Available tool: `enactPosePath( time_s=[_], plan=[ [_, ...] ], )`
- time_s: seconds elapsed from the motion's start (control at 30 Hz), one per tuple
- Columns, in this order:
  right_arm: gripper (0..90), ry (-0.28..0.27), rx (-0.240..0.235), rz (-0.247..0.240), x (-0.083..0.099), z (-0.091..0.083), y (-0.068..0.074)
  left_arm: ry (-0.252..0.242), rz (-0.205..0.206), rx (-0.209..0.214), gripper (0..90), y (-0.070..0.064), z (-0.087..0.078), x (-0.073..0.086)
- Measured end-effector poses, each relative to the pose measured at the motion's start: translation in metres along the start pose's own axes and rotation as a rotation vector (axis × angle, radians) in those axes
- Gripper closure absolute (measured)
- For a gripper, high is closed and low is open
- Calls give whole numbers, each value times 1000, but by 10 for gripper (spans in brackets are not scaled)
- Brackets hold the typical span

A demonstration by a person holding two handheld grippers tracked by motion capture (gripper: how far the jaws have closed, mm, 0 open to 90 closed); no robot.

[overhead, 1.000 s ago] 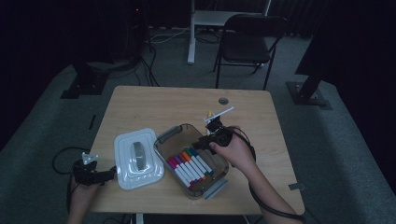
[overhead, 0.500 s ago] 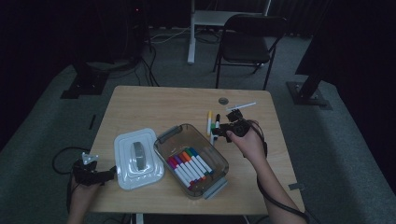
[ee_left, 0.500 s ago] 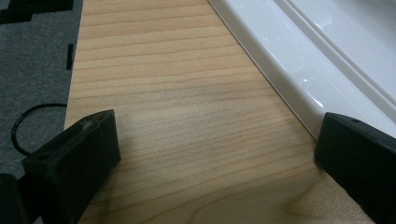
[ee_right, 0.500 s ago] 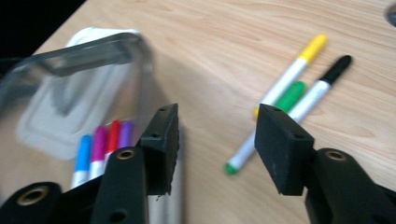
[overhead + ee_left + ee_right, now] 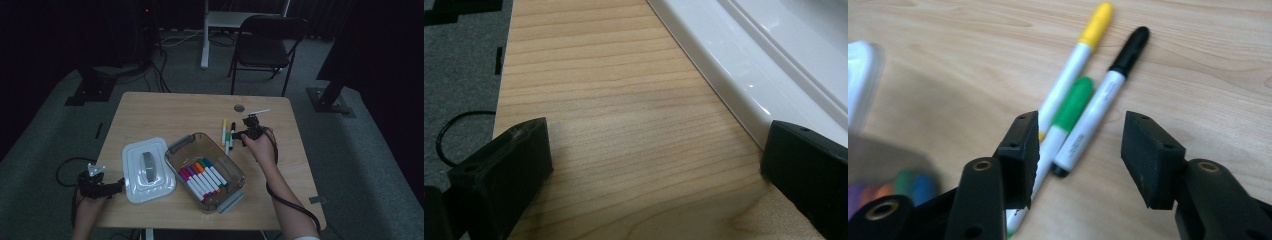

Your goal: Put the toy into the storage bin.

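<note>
Right gripper view: right gripper (image 5: 1080, 150) jaws apart, nothing held, hovering over three markers on the wooden surface (image 5: 948, 75). Black marker (image 5: 1100, 102) lies in the gap between the jaws; green marker (image 5: 1068, 112) just beside it, passing under the left jaw; yellow marker (image 5: 1075, 62) alongside. Left gripper (image 5: 654, 160) jaws wide apart at the white lid (image 5: 774, 65) edge.
</note>
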State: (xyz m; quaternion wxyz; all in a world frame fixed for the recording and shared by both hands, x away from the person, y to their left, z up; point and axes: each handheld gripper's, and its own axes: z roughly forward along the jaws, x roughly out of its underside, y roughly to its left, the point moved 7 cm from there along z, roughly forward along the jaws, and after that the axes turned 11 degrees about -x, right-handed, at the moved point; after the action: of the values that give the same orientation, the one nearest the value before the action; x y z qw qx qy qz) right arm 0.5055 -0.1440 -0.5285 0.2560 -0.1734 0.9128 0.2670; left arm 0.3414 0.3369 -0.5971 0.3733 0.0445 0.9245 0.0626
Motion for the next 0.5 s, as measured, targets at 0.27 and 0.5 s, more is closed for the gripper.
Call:
enactPosePath(
  time_s=[0.27, 0.5],
  plan=[
    [530, -2, 63, 59, -8, 26, -20, 0, 0, 0, 5, 0, 0, 0],
    [535, 28, 78, 75, -8, 39, -26, 0, 0, 0, 5, 0, 0, 0]
  ],
)
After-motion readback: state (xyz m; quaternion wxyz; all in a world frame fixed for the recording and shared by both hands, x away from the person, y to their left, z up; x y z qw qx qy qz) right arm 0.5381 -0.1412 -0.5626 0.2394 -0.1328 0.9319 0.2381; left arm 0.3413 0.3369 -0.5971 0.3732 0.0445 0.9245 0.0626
